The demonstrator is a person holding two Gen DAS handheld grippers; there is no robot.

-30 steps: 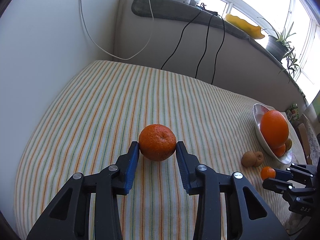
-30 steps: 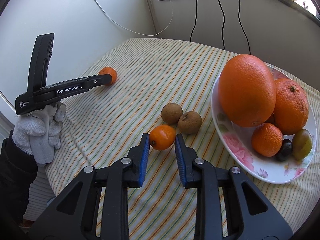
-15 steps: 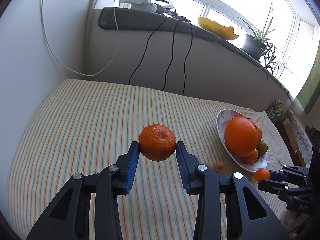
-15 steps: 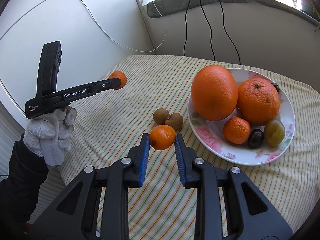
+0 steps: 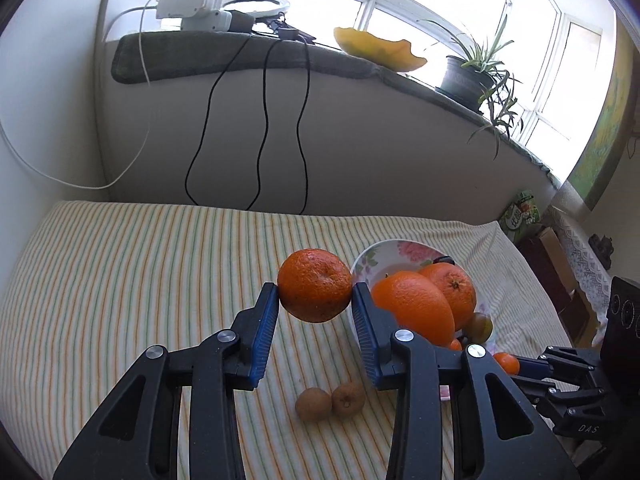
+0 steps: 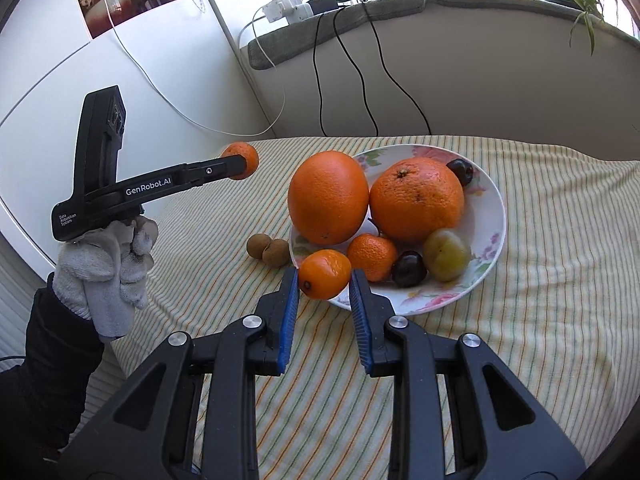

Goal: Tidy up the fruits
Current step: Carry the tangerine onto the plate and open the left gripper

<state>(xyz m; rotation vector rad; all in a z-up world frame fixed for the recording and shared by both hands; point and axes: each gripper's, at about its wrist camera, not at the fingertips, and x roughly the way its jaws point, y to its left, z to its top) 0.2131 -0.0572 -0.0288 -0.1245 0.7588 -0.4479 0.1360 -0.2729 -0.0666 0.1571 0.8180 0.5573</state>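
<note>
Fruits: six on plate (image 6: 494, 216), two brown ones (image 6: 268, 249) beside

Right gripper (image 6: 324, 280) clamped on a small tangerine (image 6: 325, 274), held above the near rim of the flowered plate (image 6: 490, 240). On the plate: two big oranges (image 6: 328, 197), one small tangerine behind the held one, a greenish plum (image 6: 447, 255) and two dark cherries (image 6: 408, 269), one at the near side and one at the far rim. Just left of the plate, two brown round fruits (image 6: 268, 249) touching on the striped cloth (image 6: 560, 320); farther left and raised off the cloth, left gripper (image 6: 242, 166) in a white-gloved hand (image 6: 106, 272), closed on a mandarin (image 6: 241, 155).
</note>
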